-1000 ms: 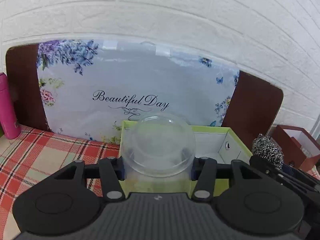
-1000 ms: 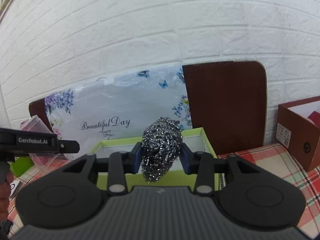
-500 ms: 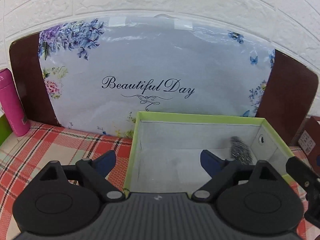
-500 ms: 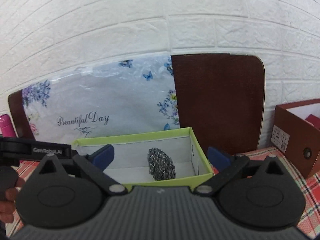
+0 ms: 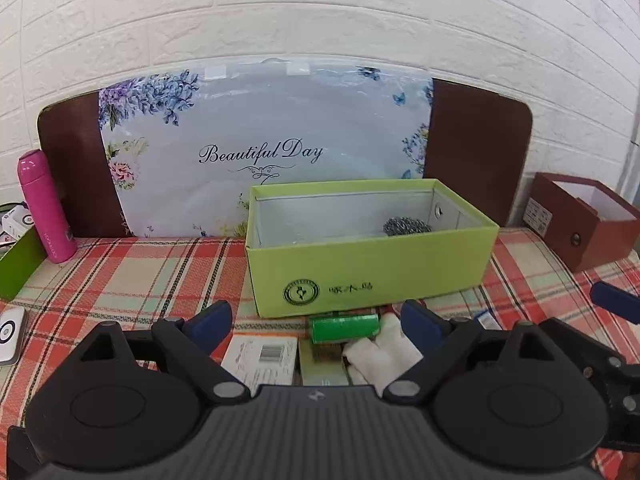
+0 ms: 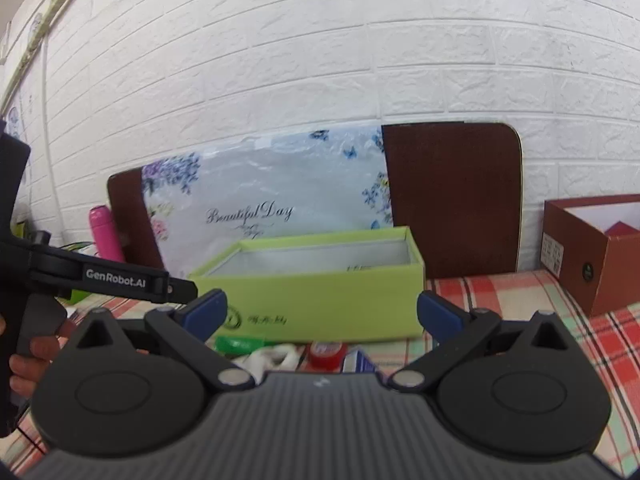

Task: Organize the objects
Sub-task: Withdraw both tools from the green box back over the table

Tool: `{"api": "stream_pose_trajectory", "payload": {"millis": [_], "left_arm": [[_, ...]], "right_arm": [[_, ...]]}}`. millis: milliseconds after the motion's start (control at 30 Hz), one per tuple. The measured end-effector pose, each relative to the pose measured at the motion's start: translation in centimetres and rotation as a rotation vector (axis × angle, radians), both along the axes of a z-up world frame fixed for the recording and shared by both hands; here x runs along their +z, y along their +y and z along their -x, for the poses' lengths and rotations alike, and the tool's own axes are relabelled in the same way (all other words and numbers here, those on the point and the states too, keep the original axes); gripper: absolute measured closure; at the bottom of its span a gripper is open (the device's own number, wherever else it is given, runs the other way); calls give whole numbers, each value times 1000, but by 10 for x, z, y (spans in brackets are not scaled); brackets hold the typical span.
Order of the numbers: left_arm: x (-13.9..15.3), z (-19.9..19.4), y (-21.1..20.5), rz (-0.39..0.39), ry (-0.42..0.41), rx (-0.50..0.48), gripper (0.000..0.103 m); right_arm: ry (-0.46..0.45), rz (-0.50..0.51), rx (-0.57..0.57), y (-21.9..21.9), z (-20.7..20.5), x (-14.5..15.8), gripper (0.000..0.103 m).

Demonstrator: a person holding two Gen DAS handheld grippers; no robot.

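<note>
Left wrist view shows the left gripper (image 5: 316,320) spread wide and empty, low over a plaid tablecloth (image 5: 132,276), its jaws having just opened. Ahead stands an open green box (image 5: 372,272) with a steel scourer (image 5: 406,226) lying inside near its right end. Between the box's front wall and the gripper lie loose items: a green roll (image 5: 344,328), a white cloth (image 5: 384,350) and a barcoded card (image 5: 260,360). Right wrist view shows the right gripper (image 6: 322,312), also wide and empty after just opening, with a red-capped item (image 6: 328,354) near it. The next pick is probably one of these; the roll looks easiest, taken across its narrow width with pads squared to it. Items crowd close together and sit just beside the box wall, so approach from above. Open cloth lies to the left; a pink bottle (image 5: 44,208) and brown box (image 5: 580,232) stand well apart.
</note>
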State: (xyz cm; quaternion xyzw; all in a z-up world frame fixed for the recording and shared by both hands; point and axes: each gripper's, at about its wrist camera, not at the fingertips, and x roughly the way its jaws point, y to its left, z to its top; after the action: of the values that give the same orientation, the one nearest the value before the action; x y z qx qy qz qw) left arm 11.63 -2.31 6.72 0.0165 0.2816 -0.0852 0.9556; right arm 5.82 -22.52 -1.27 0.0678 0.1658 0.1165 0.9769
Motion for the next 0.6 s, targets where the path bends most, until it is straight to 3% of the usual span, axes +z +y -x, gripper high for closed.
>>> {"api": "stream_pose_trajectory", "payload": {"millis": [133, 300, 433, 600], "left_arm": [[-18, 36, 3, 4, 5, 10, 9], [-47, 59, 13, 40, 102, 35, 9], [-65, 67, 24, 50, 159, 56, 9], [-66, 73, 41, 90, 162, 92, 9]], "right_arm": [[25, 42, 1, 2, 33, -13, 0], [120, 28, -15, -5, 58, -33, 0], [167, 12, -29, -9, 62, -42, 0], [186, -1, -65, -6, 56, -43, 3]]}}
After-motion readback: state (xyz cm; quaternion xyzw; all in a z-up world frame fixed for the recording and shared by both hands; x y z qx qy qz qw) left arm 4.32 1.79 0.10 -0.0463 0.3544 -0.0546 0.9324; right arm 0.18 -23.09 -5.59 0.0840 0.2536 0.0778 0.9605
